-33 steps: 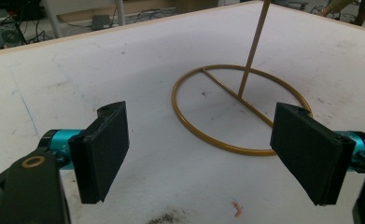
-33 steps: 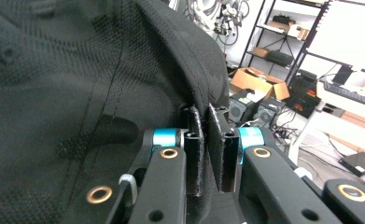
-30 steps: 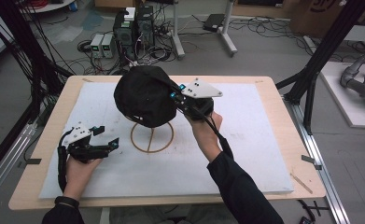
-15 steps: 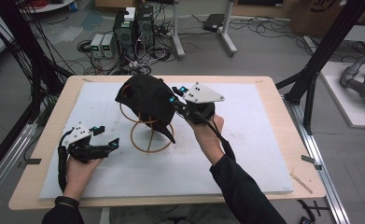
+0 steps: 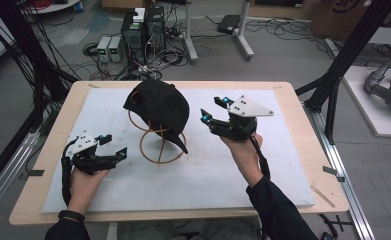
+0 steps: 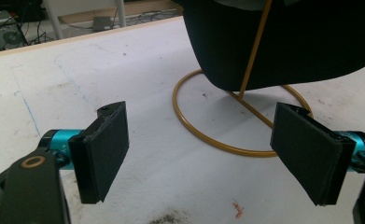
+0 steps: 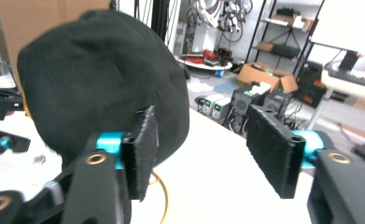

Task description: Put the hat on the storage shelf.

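A black cap is seen hung over a gold wire stand near the middle of the white mat that covers the bench. The crown is carried by the top of the stand and is tilted, with the brim pointing down and toward the person's side, just above the round base ring. In the left gripper view the ring and one slanted wire of the stand are shown under the dark edge of the cap.

The right gripper is held just to the right of the cap, apart from it, with its fingers spread wide and nothing between them; in the right gripper view the cap is seen beyond the left finger, and no contact can be made out. The left gripper is rested low on the mat at the left of the stand, well apart from the cap, and its fingers are likewise set wide and empty.

The work is judged to be the placing of the cap on the stand, and that part appears to be done: the cap is borne by the stand alone and is gripped by neither tool. Little is thought to be left, except perhaps a straightening of the cap, since it sits askew, and the drawing back of both grippers to the near side of the bench
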`<state>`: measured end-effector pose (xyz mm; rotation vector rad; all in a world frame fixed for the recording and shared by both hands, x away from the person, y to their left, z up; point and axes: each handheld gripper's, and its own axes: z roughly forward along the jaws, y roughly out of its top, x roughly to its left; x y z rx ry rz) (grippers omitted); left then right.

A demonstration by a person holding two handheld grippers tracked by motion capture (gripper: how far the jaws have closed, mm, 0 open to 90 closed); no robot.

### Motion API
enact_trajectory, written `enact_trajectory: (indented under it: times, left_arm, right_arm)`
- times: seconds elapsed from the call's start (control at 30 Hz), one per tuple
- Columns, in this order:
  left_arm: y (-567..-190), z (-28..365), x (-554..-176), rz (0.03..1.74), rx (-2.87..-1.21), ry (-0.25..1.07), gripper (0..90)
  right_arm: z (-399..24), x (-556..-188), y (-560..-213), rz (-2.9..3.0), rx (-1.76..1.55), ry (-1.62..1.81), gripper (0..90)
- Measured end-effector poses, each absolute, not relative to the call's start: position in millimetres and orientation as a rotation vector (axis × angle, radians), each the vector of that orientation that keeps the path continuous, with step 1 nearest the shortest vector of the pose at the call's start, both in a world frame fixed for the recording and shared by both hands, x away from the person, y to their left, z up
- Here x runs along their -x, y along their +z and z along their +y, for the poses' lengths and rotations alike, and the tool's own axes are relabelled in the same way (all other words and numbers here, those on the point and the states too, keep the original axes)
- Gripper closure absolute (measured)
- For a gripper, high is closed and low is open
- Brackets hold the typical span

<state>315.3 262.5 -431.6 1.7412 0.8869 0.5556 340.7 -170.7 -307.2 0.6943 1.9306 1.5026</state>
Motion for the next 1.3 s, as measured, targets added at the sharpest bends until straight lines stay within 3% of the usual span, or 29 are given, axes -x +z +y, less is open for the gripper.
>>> enact_trajectory:
  times: [0.17, 0.53, 1.3]
  left_arm:
    - [-431, 262, -315, 0.889, -1.739, 0.566, 19.1]
    - [-431, 263, -316, 0.889, -1.738, 0.573, 19.0]
    - [-432, 266, -315, 0.913, -1.741, 0.581, 19.1]
  right_arm:
    - [-200, -336, -324, 1.947, -0.752, 1.5, 32.4]
    - [-256, -328, -368, 1.964, -0.891, 1.482, 26.7]
    - [-313, -334, -417, 1.943, -1.069, 1.359, 25.0]
